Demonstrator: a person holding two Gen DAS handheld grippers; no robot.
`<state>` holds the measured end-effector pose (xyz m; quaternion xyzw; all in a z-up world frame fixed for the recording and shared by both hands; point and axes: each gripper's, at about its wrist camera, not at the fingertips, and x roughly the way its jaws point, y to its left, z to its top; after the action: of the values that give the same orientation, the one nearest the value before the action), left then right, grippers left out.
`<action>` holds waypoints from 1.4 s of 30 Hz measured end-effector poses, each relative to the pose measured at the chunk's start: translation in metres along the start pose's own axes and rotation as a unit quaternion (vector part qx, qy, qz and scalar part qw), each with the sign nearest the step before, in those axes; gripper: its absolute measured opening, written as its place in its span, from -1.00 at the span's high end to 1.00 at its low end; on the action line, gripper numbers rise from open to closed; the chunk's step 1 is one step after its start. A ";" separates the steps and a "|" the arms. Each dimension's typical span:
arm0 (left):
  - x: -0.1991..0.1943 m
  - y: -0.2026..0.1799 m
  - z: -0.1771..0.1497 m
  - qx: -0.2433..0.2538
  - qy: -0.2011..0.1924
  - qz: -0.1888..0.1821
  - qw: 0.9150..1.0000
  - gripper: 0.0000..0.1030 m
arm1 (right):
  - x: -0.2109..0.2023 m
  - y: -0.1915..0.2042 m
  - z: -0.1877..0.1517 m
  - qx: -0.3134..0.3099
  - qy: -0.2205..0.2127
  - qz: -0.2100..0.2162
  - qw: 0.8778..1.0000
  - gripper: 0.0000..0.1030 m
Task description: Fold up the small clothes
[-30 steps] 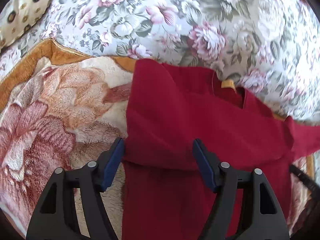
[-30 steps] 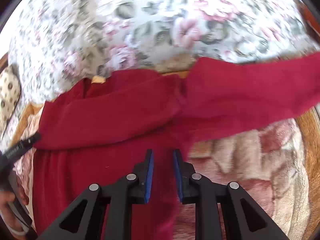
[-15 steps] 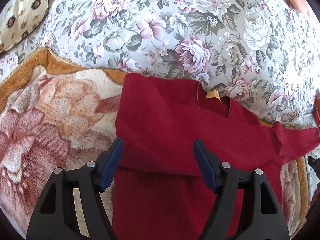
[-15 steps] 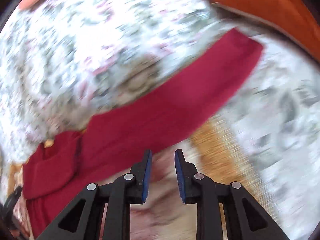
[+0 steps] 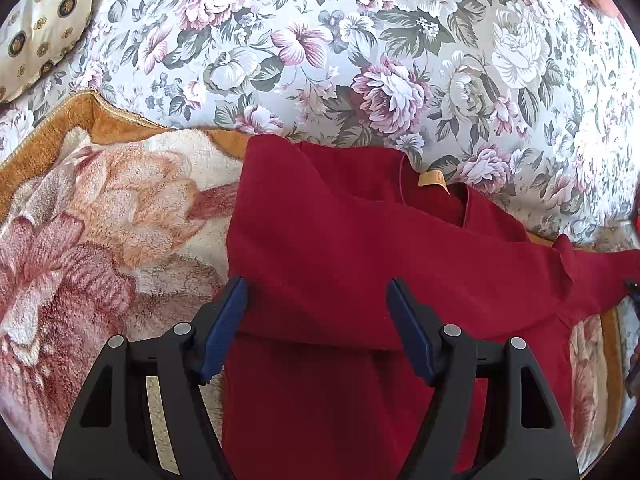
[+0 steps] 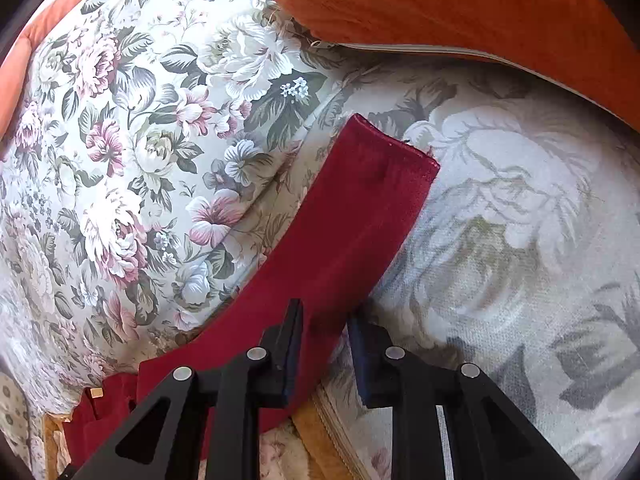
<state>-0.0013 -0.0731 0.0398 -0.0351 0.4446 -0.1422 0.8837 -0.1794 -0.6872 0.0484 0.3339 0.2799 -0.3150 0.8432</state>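
A dark red long-sleeved top (image 5: 360,248) lies on a plush flowered blanket (image 5: 100,220), its left sleeve folded across the chest and a yellow neck label (image 5: 430,179) showing. My left gripper (image 5: 316,320) is open and hovers over the folded sleeve, holding nothing. In the right wrist view the top's other sleeve (image 6: 344,232) stretches out over the floral cushions to its cuff. My right gripper (image 6: 324,348) is open a little, its jaws on either side of the sleeve's lower edge, not clamped on it.
Floral sofa cushions (image 5: 360,60) rise behind the top. A cream patterned pillow (image 5: 36,20) sits at the far left. An orange cushion (image 6: 480,12) lies beyond the sleeve cuff. The blanket's golden border (image 5: 60,120) runs along the cushions.
My right gripper has swung right along the outstretched sleeve toward its cuff, and its jaws have opened slightly. My left gripper has barely moved over the folded sleeve and stays open.
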 end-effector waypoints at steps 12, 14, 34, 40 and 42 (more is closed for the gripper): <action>-0.013 0.017 0.006 -0.043 -0.016 -0.022 0.999 -0.39 | -0.076 0.103 -0.018 -0.117 -0.047 0.113 0.986 0.88; -0.017 0.023 0.008 -0.056 -0.020 -0.029 0.998 -0.39 | -0.090 0.147 -0.031 -0.160 -0.046 0.147 0.975 0.88; -0.009 0.057 0.019 -0.164 0.000 -0.133 0.978 -0.40 | 0.012 0.345 -0.239 -0.271 0.225 0.280 0.893 0.71; -0.012 0.024 0.019 -0.109 -0.006 -0.147 0.983 -0.43 | -0.018 0.302 -0.209 -0.251 0.205 0.275 0.905 0.59; -0.009 0.015 0.017 -0.092 0.002 -0.138 0.986 -0.43 | -0.024 0.286 -0.203 -0.228 0.200 0.283 0.910 0.59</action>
<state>0.0104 -0.0575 0.0540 -0.1769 0.4485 -0.2214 0.8477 -0.0430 -0.3635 0.0492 0.2538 0.4005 0.0823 0.8766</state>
